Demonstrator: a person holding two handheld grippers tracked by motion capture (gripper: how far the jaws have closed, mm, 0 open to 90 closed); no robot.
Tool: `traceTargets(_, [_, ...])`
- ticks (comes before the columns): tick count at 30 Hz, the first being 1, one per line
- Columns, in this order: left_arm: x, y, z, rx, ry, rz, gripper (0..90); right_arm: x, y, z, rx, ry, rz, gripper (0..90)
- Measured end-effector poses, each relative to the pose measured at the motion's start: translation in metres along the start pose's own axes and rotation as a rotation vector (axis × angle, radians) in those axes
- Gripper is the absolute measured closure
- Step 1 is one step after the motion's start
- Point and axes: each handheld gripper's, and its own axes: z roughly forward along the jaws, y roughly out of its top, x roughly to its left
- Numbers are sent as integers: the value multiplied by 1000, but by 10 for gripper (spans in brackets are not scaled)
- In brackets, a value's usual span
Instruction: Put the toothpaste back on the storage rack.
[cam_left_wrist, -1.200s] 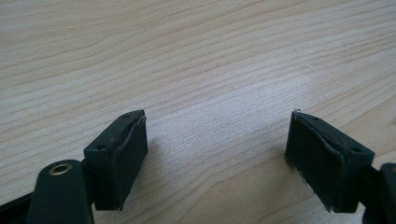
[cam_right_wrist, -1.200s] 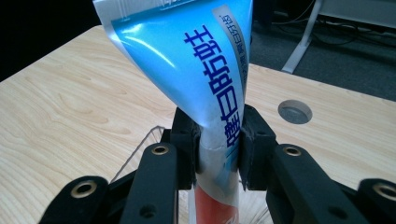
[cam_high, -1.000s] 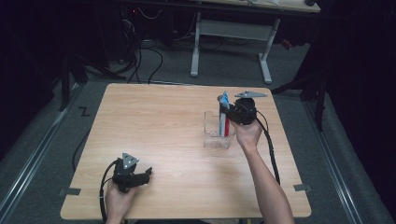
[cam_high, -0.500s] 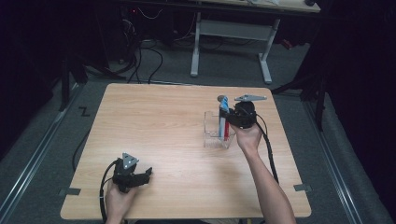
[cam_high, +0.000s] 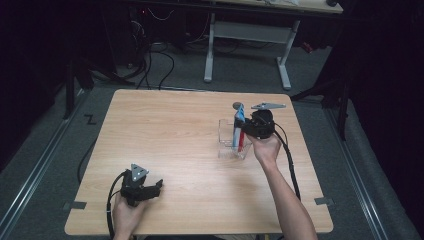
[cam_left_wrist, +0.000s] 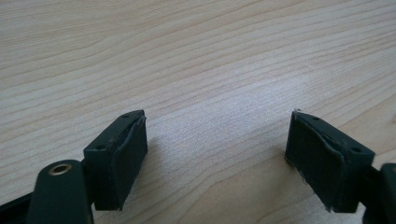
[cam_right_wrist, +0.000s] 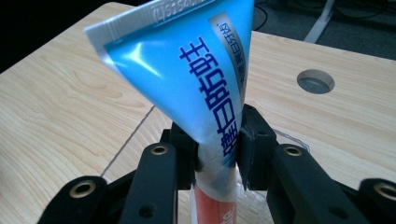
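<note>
Jaws of our right gripper (cam_right_wrist: 217, 154) clamp the toothpaste tube (cam_right_wrist: 196, 79) upright, crimped end up, over the clear holder (cam_high: 231, 144), presumably to stand it inside, while our left gripper (cam_left_wrist: 217, 163) rests wide open and empty on the counter (cam_high: 170, 130).

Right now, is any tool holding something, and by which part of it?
The right tool grips the toothpaste tube around its middle, upright over the clear container. The left tool is open and holds nothing.
</note>
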Motion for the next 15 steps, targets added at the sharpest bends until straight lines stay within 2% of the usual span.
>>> traceTargets(11, [0, 0, 0, 0, 0, 0, 210, -3, -5, -2, 4, 3, 5, 706])
traceTargets(15, [0, 0, 0, 0, 0, 0, 210, -8, -9, -5, -17, 12, 33, 706])
